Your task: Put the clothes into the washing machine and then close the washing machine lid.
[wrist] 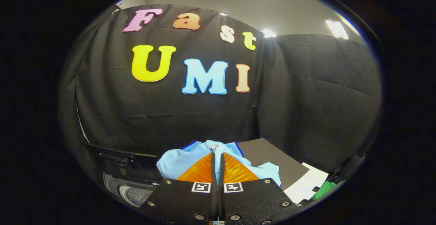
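Hand-held gripper (217, 158) has its two fingers pressed close together, pinching a light blue shirt (184, 162) between them. On the shirt you can see a dark blue edge and one small round button just past the fingertips. No readable words show on it. Below and to the left of the fingers sits the open washing machine (131, 189), with its grey drum showing.
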The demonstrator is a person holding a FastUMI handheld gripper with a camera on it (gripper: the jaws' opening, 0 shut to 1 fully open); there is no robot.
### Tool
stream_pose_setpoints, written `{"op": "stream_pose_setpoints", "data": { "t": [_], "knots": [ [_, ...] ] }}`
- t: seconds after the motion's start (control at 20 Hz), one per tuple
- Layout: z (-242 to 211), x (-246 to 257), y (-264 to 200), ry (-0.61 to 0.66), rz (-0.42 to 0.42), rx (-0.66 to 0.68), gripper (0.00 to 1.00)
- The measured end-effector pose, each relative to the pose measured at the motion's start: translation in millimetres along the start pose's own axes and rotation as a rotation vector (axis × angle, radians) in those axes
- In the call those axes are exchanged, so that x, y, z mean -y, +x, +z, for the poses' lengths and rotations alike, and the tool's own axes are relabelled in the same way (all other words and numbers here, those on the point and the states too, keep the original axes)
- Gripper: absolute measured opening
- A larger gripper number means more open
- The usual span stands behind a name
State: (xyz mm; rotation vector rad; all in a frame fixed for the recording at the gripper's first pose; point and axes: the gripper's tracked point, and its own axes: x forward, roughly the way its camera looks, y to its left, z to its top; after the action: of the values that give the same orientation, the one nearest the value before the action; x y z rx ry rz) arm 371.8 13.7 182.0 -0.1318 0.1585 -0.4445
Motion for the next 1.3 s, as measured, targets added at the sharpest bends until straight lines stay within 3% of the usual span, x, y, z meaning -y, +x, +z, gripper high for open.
{"op": "stream_pose_setpoints", "data": {
  "t": [0.65,1.1,1.3],
  "knots": [
    [-0.9,-154.6,-69.8,0.002,0.184,0.014,0.0],
    [-24.0,-209.4,-70.6,0.013,0.265,-0.023,0.0],
    [-59.4,-229.2,-64.0,0.052,0.303,-0.08,0.0]
  ]
}}
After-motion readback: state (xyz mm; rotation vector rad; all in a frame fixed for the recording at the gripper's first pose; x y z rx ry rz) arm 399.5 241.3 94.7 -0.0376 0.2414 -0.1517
